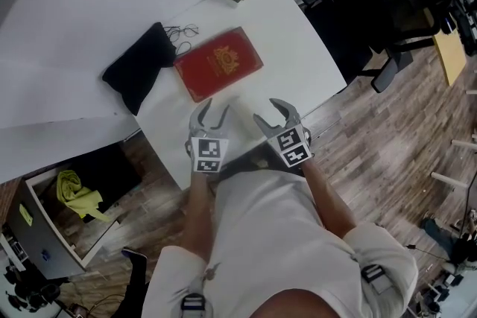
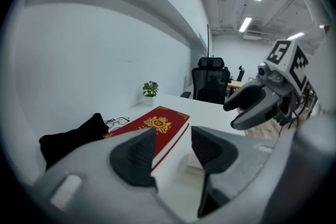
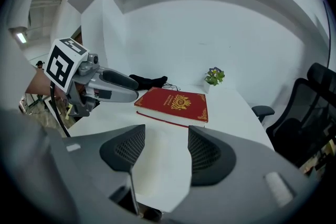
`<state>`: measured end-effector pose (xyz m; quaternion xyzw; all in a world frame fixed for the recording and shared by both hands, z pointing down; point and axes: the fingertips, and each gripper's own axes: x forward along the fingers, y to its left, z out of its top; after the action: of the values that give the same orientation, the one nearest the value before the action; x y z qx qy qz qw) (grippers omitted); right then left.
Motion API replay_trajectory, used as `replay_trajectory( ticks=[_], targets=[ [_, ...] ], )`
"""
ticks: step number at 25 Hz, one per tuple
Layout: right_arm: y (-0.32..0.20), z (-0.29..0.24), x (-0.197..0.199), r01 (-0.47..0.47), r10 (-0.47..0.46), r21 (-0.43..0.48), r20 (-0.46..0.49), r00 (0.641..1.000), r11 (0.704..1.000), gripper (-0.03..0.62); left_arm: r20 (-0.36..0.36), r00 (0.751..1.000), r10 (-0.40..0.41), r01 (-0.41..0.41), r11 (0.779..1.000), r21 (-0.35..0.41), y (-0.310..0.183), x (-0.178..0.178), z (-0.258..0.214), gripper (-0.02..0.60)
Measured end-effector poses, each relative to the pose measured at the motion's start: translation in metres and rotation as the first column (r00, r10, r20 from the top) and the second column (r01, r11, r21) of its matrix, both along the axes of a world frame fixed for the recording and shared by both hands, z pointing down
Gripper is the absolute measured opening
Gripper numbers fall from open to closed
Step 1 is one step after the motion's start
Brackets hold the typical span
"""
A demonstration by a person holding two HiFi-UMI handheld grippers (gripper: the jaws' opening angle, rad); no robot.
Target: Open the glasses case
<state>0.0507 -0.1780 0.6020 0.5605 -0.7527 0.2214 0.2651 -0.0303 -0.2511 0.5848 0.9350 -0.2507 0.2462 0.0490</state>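
Head view: left gripper [image 1: 214,111] and right gripper [image 1: 269,114], jaws of each wide apart, holding nothing, above the table [image 1: 298,48]; red book [image 1: 218,63] at twelve o'clock.

Glasses case [image 1: 241,111], pale cream, flat on white table [image 1: 298,48], just nr red book [image 1: 218,63], lid state unclear

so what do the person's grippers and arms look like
Both the left gripper and the right gripper are pale grey, with curved, claw-like jaws lined by dark ribbed pads. Each carries a white cube printed with black square markers. The person wears a light top with sleeves that end above bare forearms.
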Motion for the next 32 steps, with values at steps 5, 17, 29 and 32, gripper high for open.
replay_trajectory(
  ticks=[5,17,29,32],
  targets=[
    [0.004,0.011,-0.005,-0.018,0.018,-0.021,-0.008,1.0,1.0,0.256,0.01,0.999,0.032,-0.031,0.999,-0.024,0.003,0.0,0.012,0.207],
    [0.008,0.033,-0.017,-0.056,0.055,-0.068,-0.018,0.998,0.996,0.256,0.041,0.992,0.115,-0.112,0.991,-0.075,0.007,0.001,0.043,0.207],
    [0.015,0.052,-0.025,-0.074,0.072,-0.101,-0.021,0.997,0.992,0.256,0.075,0.985,0.156,-0.147,0.983,-0.114,0.012,-0.003,0.07,0.207],
    [0.016,0.056,-0.026,-0.078,0.076,-0.105,-0.021,0.997,0.991,0.256,0.084,0.983,0.161,-0.15,0.981,-0.12,0.013,-0.003,0.074,0.207]
  ],
)
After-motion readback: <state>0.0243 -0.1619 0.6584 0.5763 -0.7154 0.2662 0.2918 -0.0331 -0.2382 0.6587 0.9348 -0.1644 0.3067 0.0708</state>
